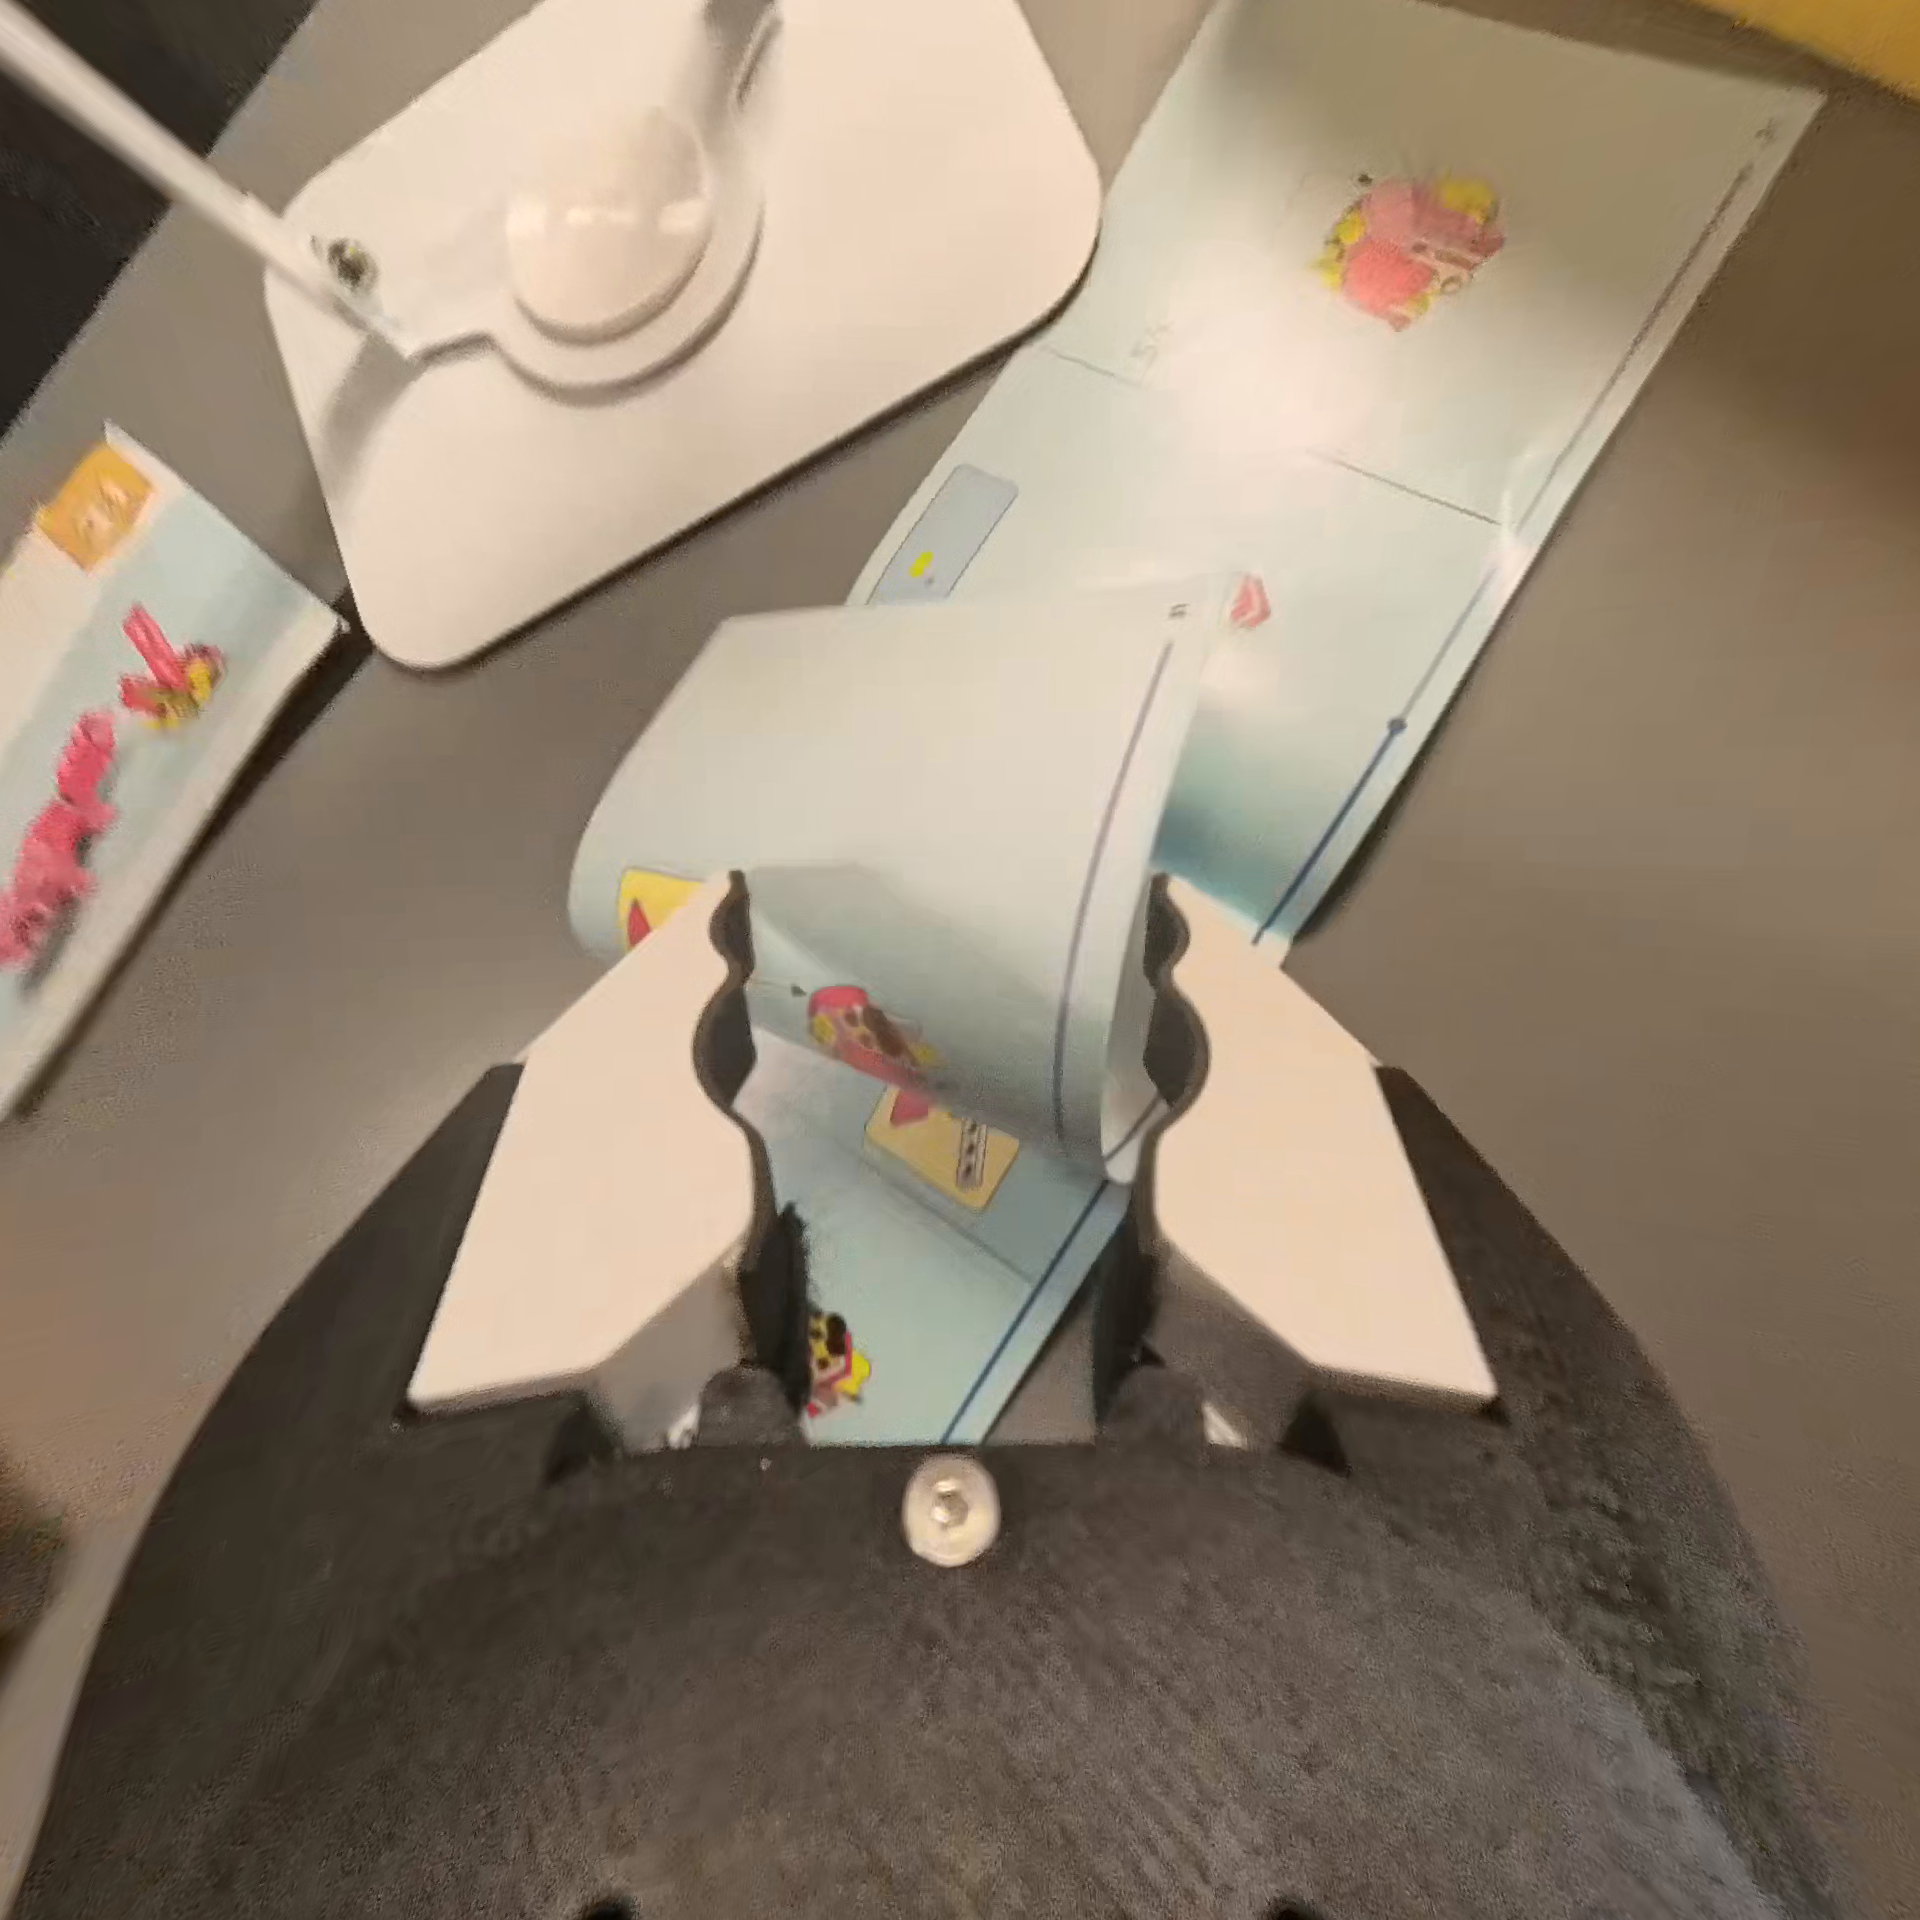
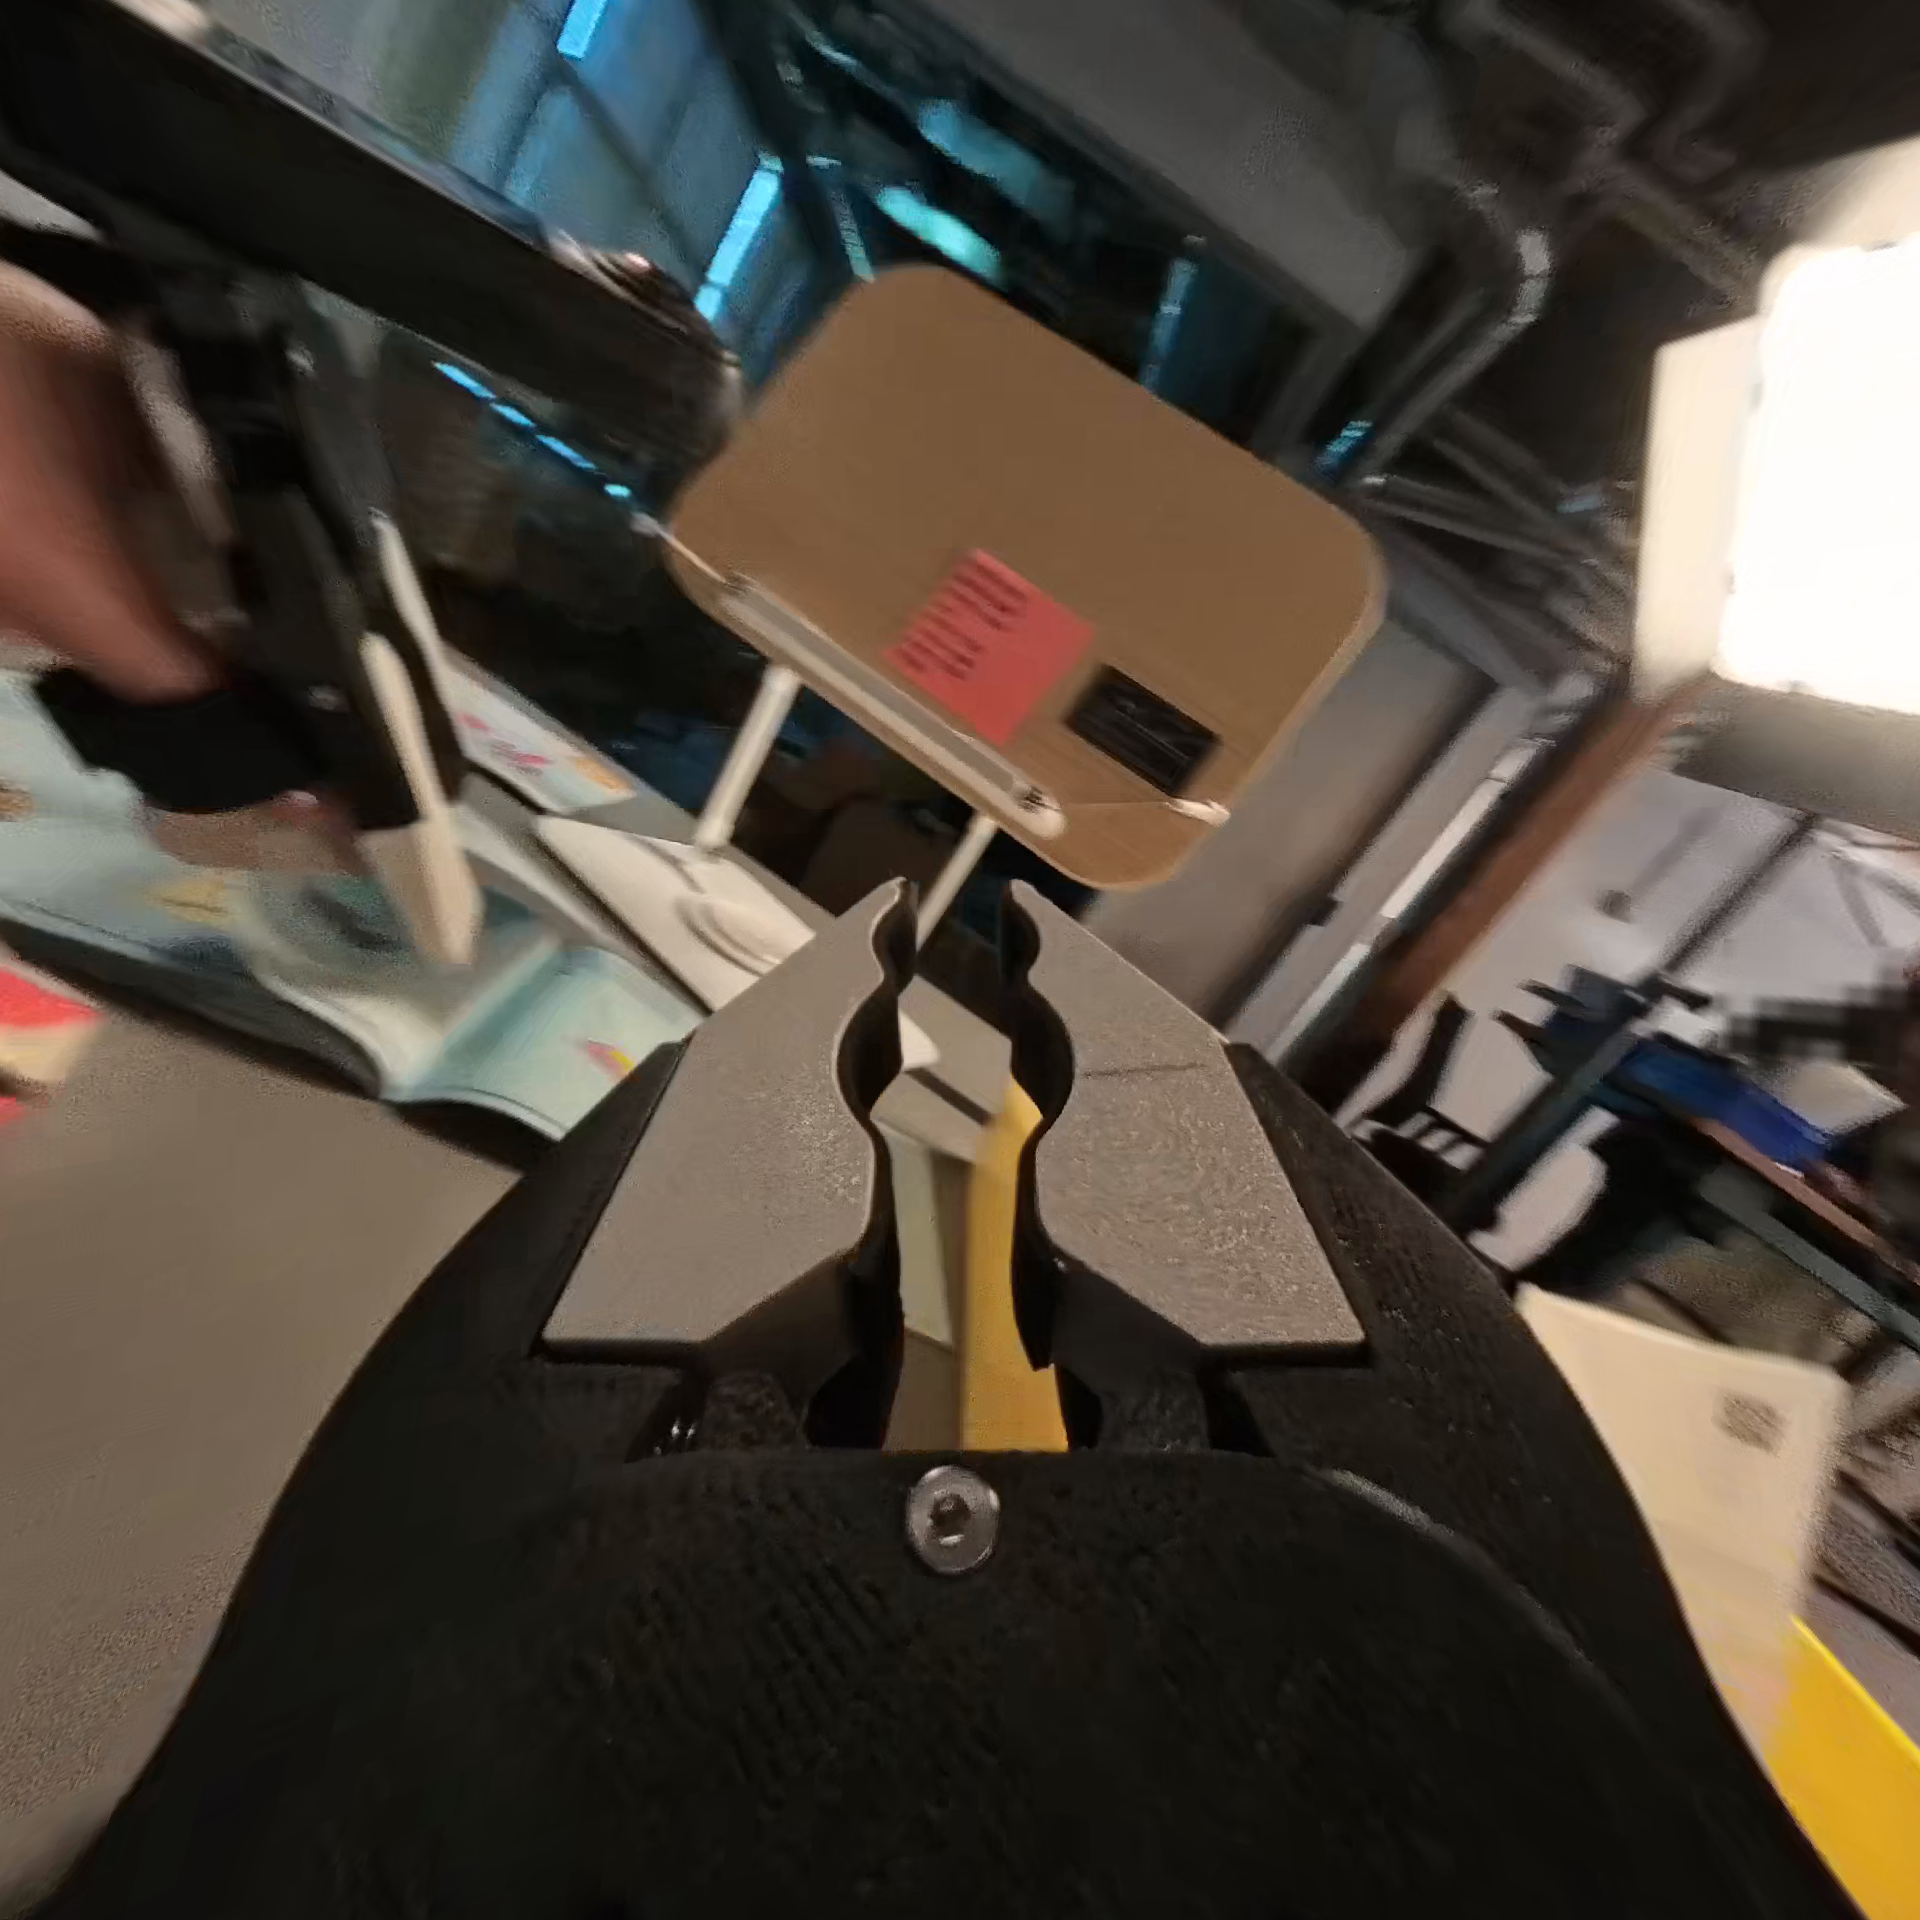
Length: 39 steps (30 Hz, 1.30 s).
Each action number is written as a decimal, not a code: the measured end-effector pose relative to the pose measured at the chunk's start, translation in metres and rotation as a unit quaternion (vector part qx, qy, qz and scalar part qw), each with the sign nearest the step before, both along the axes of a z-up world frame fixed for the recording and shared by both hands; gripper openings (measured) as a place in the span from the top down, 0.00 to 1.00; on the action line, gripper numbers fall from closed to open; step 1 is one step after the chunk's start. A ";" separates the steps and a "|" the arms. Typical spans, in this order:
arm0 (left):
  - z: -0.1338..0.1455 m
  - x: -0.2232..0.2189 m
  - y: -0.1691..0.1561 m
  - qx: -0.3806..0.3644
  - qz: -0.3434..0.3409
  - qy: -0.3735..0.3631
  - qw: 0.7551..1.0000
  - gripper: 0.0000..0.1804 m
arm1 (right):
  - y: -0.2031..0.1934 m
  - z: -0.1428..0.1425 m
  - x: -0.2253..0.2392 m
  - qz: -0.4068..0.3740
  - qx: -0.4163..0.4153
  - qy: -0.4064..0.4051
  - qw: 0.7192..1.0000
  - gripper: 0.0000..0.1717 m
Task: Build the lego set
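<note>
The grey table carries everything in view, and the broadest thing on it is the open, pale blue instruction booklet, spread flat from the far right corner towards the near middle. Next in size is the white stand base with its domed knob, set just beside the booklet's left edge; in the right wrist view its thin rods rise to a tilted brown board bearing a red sticker. A second booklet lies well apart at the table's left edge. One curled page of the open booklet arches up off the spread, and the left gripper sits right over it: its white fingers stand wide apart with the page's loop rising between them, the right pad close against the page's edge, though no pinch shows and the paper looks free. By the look of it, this is the middle of a page turn, the sheet loose and standing on its own curl. The right gripper is raised off the table, aimed at the stand's rods and board, its grey fingers nearly together with only a narrow slot between them and nothing in it.
</note>
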<state>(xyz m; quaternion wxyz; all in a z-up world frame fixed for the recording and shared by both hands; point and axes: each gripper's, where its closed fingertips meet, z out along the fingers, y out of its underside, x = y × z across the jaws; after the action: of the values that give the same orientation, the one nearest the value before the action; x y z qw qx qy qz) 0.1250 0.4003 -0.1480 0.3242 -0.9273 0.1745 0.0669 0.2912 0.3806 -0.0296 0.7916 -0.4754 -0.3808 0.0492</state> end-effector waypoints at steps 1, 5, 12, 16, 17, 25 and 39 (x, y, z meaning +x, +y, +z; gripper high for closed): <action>0.001 -0.005 -0.005 0.007 0.011 -0.026 1.000 0.58 | -0.011 0.003 -0.013 0.022 -0.010 -0.010 1.000 0.92; 0.008 -0.018 -0.023 0.039 0.033 -0.140 0.989 0.59 | -0.055 0.004 -0.066 0.099 -0.082 -0.053 0.990 0.91; 0.038 -0.028 -0.055 0.107 0.033 -0.353 0.929 0.67 | -0.074 -0.069 -0.140 0.171 -0.271 -0.199 0.926 0.82; 0.056 -0.031 -0.078 0.133 0.018 -0.439 0.888 0.73 | -0.083 -0.075 -0.169 0.197 -0.275 -0.215 0.916 0.81; 0.059 -0.032 -0.082 0.136 0.014 -0.451 0.882 0.76 | -0.084 -0.075 -0.176 0.197 -0.267 -0.222 0.917 0.81; 0.080 -0.047 -0.096 0.181 -0.002 -0.537 0.824 1.00 | -0.071 -0.083 -0.208 0.130 -0.180 -0.280 0.934 0.91; 0.100 -0.054 -0.102 0.275 -0.036 -0.594 0.755 0.82 | -0.054 -0.051 -0.193 0.059 -0.109 -0.174 0.977 1.00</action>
<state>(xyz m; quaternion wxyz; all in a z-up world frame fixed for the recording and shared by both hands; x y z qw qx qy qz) 0.0709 0.2986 -0.0482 0.6059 -0.6446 -0.0462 -0.4640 0.0981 0.3266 -0.0808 0.6526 -0.5363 -0.5325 0.0539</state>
